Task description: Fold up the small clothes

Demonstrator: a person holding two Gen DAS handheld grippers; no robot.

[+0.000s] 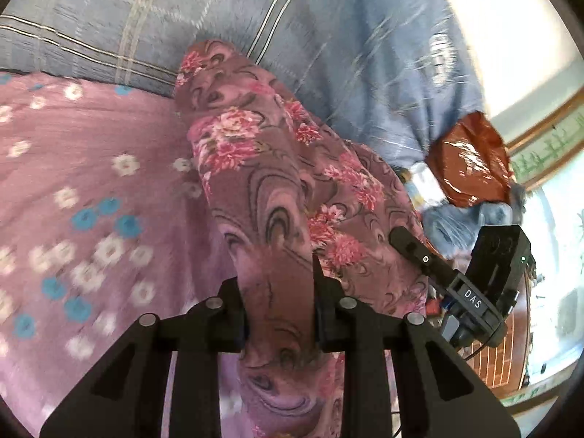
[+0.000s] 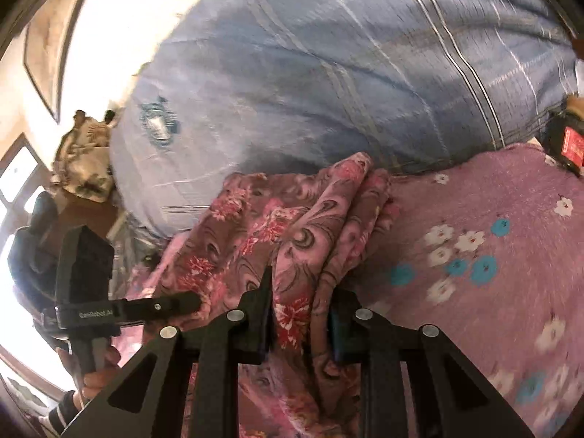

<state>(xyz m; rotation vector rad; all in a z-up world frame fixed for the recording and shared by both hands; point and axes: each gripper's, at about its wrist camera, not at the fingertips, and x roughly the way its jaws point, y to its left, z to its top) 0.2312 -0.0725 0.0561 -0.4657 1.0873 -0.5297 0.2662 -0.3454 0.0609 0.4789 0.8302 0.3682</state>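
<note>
Behind the floral garment bulks a blue striped quilt; beneath it lies a fuzzy pink flowered blanket. Bunched, soft and swirl-patterned, the garment hangs pinched in both the left gripper and right gripper.

You have 1 floral garment here, mauve-brown cloth with pink flowers and dark swirls. It hangs bunched in long folds, pinched at 2 places, its far end trailing down to the purple flowered bedspread, beside the blue striped bedding.
</note>
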